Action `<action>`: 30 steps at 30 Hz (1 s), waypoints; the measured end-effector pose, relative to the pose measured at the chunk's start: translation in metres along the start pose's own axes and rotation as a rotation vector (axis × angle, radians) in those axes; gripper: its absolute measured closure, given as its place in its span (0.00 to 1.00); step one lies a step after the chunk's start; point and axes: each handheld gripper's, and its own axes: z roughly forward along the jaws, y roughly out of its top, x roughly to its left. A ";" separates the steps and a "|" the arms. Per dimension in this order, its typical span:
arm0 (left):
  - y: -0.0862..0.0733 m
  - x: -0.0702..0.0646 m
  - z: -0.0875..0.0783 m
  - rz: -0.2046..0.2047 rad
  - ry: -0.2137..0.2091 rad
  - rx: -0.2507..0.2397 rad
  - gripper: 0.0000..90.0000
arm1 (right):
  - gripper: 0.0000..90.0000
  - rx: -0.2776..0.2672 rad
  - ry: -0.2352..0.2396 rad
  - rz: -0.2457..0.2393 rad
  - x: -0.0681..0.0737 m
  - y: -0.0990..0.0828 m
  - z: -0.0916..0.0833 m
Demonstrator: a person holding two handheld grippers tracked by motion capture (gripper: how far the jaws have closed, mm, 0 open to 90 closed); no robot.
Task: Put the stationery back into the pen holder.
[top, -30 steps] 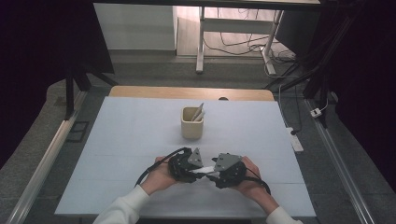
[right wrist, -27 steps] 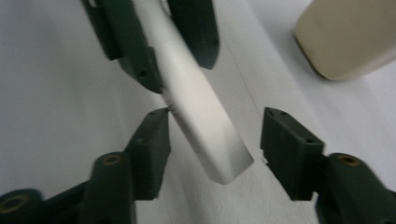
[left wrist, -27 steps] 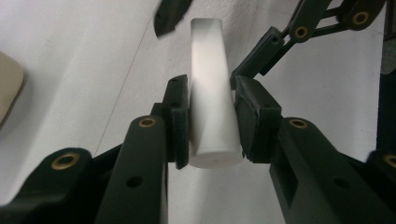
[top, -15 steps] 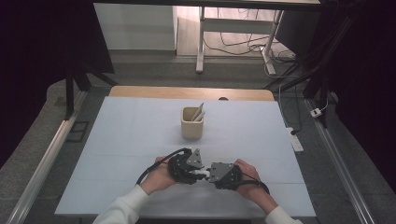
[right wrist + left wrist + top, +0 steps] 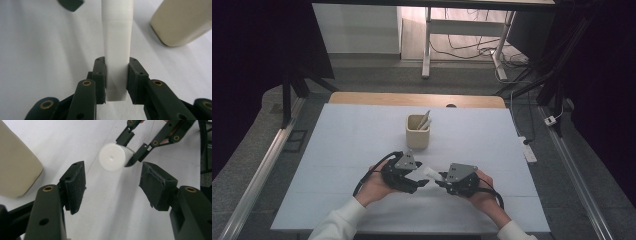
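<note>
White plastic cylinder [image 5: 117, 47], smooth, flat-ended, clamped in right claw [image 5: 117, 77], left claw [image 5: 112, 185] just released, foam-padded

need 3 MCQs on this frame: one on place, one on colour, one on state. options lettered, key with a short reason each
1. Where does the beige cup stand?
A. On the table beyond both grippers
B. Between the jaws of the left gripper
C. On the floor beside the table

2. What colour is the stick held by the right gripper?
A. Red
B. White
C. Black

3. How do the jaws of the left gripper stand?
A. Clamped on the stick
B. Clamped on the cup
C. Apart, touching nothing

Key:
1 A: the high view shows the cup farther up the table than both hands.
2 B: the right gripper view shows a white stick pressed between its pads.
3 C: the jaws have just been opening; the left gripper view shows the stick's round end ahead of them, untouched.
</note>
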 end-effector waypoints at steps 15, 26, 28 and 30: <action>-0.002 0.006 -0.003 -0.085 -0.002 -0.105 0.40 | 0.78 -0.110 -0.017 0.101 -0.001 -0.004 0.000; -0.001 0.006 0.003 -0.112 -0.046 -0.148 0.50 | 0.78 -0.173 0.035 0.135 0.008 0.000 0.005; -0.001 0.006 0.004 -0.113 -0.060 -0.146 0.56 | 0.78 -0.177 0.039 0.129 0.009 0.000 0.006; -0.002 0.006 0.005 -0.109 -0.084 -0.145 0.62 | 0.78 -0.181 0.042 0.127 0.010 0.000 0.006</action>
